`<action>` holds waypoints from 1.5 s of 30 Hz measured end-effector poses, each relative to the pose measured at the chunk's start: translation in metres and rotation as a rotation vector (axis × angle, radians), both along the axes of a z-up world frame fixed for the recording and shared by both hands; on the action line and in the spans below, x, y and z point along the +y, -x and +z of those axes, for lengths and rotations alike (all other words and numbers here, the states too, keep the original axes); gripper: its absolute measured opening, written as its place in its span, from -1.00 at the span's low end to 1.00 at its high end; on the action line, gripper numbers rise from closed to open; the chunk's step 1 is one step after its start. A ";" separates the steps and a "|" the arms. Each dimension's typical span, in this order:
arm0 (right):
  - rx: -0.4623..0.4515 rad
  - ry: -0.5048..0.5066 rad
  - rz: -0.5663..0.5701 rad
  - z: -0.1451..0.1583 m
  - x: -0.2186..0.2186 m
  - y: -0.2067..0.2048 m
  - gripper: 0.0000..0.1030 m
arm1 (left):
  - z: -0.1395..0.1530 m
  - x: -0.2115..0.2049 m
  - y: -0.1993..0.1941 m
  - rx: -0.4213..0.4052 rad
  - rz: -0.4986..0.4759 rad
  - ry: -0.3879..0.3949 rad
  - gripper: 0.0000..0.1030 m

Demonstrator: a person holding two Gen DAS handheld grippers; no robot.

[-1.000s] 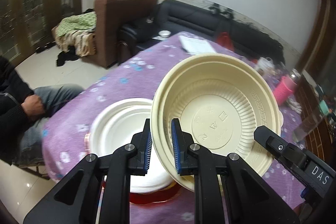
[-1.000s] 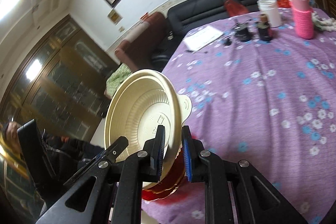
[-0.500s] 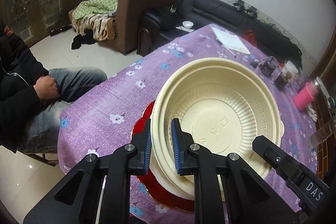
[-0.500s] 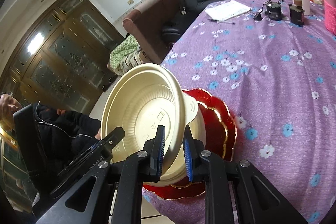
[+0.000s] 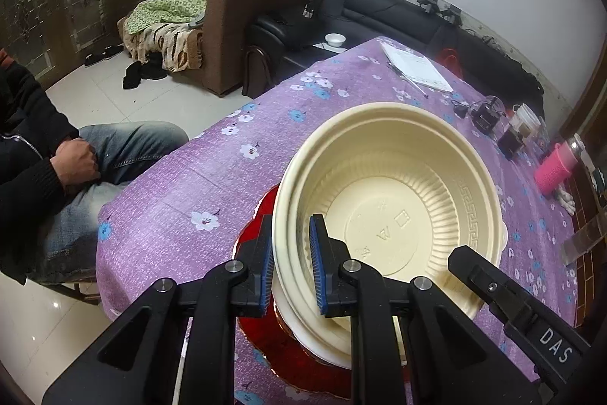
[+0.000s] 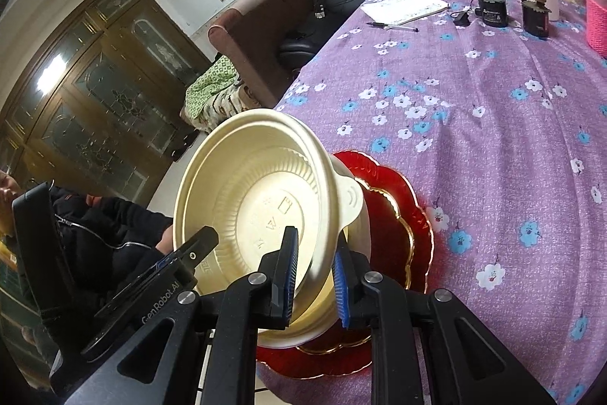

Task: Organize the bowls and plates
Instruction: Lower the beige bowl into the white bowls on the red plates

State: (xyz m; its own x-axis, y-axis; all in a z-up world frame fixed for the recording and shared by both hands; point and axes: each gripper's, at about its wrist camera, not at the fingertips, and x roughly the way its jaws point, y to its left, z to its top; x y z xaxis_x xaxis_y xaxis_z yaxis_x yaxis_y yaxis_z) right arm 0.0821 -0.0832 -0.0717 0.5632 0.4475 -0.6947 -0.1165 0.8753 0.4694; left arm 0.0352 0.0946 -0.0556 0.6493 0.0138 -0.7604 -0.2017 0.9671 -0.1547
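Left wrist view: the left gripper pinches the near rim of the cream bowl, 1 blue pad inside, 1 outside; the bowl sits over the red plate near the edge of the purple flowered tablecloth; the right gripper clamps the same bowl's rim beside its tab handle.

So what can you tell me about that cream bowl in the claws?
The cream bowl looks like thin moulded plastic, round, with a ribbed inner wall, embossed marks on its flat bottom and a key-pattern rim with a small tab. It is empty and tilted. The left claw and right claw pinch opposite rims, over a white bowl on red plates.
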 end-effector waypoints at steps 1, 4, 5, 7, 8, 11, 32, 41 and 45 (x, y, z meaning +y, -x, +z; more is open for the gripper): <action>0.001 -0.001 -0.003 0.000 -0.001 -0.001 -0.64 | 0.000 0.000 -0.001 0.000 -0.003 0.002 -0.70; 0.001 -0.010 -0.014 0.001 -0.006 -0.002 -0.64 | 0.001 -0.002 -0.002 0.000 -0.012 0.006 -0.70; -0.001 -0.011 -0.017 0.001 -0.006 -0.002 -0.64 | 0.001 -0.002 -0.002 0.002 -0.016 0.008 -0.70; 0.001 -0.020 -0.020 0.002 -0.009 -0.002 -0.64 | 0.002 -0.003 -0.003 0.004 -0.022 0.015 -0.71; 0.002 -0.023 -0.021 0.002 -0.010 -0.002 -0.64 | 0.004 -0.003 -0.003 0.004 -0.027 0.018 -0.71; -0.002 -0.031 -0.029 0.005 -0.012 -0.002 -0.64 | 0.009 -0.004 -0.001 -0.003 -0.034 0.015 -0.70; 0.052 -0.066 0.007 0.001 -0.014 -0.002 -0.62 | 0.003 -0.002 0.005 0.074 -0.065 0.001 -0.66; 0.051 -0.059 0.011 0.001 -0.011 -0.004 -0.44 | 0.009 0.001 0.011 0.050 -0.054 -0.044 -0.50; 0.049 -0.056 0.008 0.002 -0.010 -0.005 -0.44 | 0.013 0.004 0.013 0.034 -0.051 -0.057 -0.49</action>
